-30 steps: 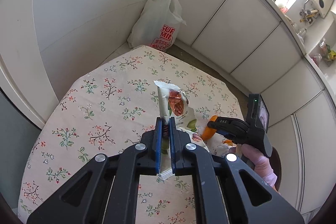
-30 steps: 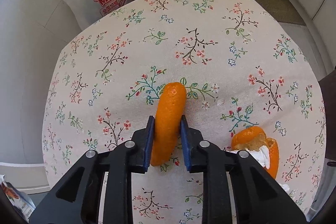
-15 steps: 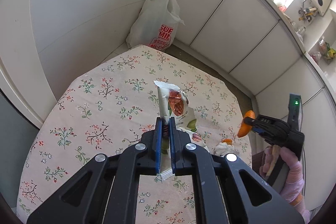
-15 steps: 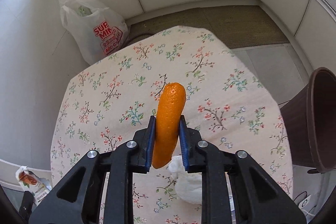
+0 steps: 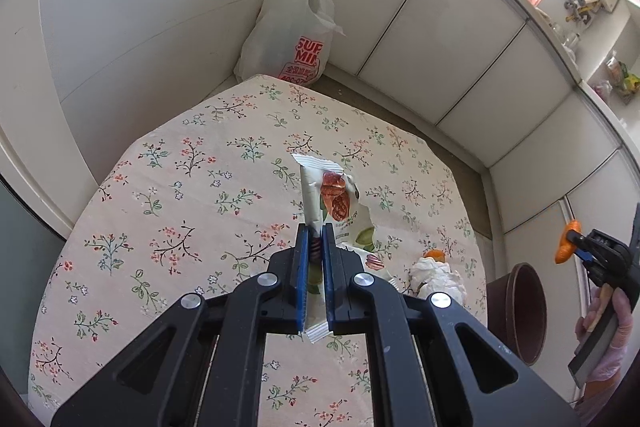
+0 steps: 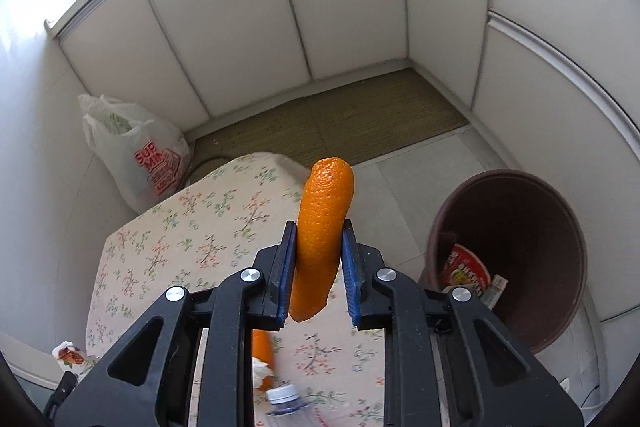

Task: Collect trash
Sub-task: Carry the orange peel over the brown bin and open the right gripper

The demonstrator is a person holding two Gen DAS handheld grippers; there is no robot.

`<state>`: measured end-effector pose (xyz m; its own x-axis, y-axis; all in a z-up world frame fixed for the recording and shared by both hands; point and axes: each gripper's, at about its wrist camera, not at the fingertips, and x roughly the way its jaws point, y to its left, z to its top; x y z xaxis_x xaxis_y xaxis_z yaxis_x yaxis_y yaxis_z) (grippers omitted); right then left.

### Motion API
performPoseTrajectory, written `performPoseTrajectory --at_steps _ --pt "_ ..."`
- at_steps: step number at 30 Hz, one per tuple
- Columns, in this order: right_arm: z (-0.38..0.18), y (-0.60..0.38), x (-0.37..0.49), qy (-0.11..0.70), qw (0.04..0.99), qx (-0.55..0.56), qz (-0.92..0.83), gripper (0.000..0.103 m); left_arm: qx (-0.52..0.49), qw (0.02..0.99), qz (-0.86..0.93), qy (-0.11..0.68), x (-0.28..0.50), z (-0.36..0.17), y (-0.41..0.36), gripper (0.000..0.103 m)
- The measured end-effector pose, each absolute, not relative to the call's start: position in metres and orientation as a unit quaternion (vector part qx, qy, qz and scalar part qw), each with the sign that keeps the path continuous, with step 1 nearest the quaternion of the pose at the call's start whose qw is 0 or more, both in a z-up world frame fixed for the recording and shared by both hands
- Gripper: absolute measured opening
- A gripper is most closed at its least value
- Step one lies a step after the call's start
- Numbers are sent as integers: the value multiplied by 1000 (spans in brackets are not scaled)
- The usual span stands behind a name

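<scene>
Above the flower-patterned bench [image 5: 192,187], the left claw [image 5: 315,247] is clamped on a torn white snack wrapper [image 5: 332,203] printed with walnuts, which stands up from between the blue pads, clear of the cloth. Just beside it on the cloth lie a crumpled white tissue [image 5: 436,277] and a bit of orange peel [image 5: 435,254] touching the tissue's far edge.

Off the bench's right edge, the right claw [image 6: 319,259] grips a long curl of orange peel [image 6: 322,227] at its middle, jaws narrow around it, the peel sticking out past the tips and hanging a little below them. In the left wrist view this claw [image 5: 576,239] shows in a gloved hand [image 5: 608,339], up beside the white cabinet doors and above the brown waste bin [image 5: 520,311]. That bin [image 6: 520,247] stands on the floor next to the bench and already holds a red-and-white printed packet [image 6: 466,269] and other scraps.

A clear plastic bottle with a white cap [image 6: 284,397] lies at the bench's near edge. A white shopping bag with red lettering [image 5: 296,35] sits on the floor in the far corner.
</scene>
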<state>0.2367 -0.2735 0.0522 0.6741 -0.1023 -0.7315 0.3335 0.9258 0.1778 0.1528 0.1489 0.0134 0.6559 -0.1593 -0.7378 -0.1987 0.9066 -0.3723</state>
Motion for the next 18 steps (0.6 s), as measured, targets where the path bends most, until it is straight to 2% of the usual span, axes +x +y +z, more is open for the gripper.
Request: performPoseTrajectory --at_steps 9,15,16,17,18 --pt "39 -349 179 314 906 125 -256 22 -187 889 9 418 154 6 126 7" --pt "17 -378 161 307 894 117 -305 25 -159 897 11 412 150 3 108 7" --pt "16 -380 157 306 893 118 -309 30 -156 897 10 413 149 1 104 7" --pt "14 -385 152 303 891 120 -316 57 -153 897 8 414 149 0 101 7" --pt "15 -388 145 294 891 123 -324 74 -149 897 7 415 149 -1 96 7"
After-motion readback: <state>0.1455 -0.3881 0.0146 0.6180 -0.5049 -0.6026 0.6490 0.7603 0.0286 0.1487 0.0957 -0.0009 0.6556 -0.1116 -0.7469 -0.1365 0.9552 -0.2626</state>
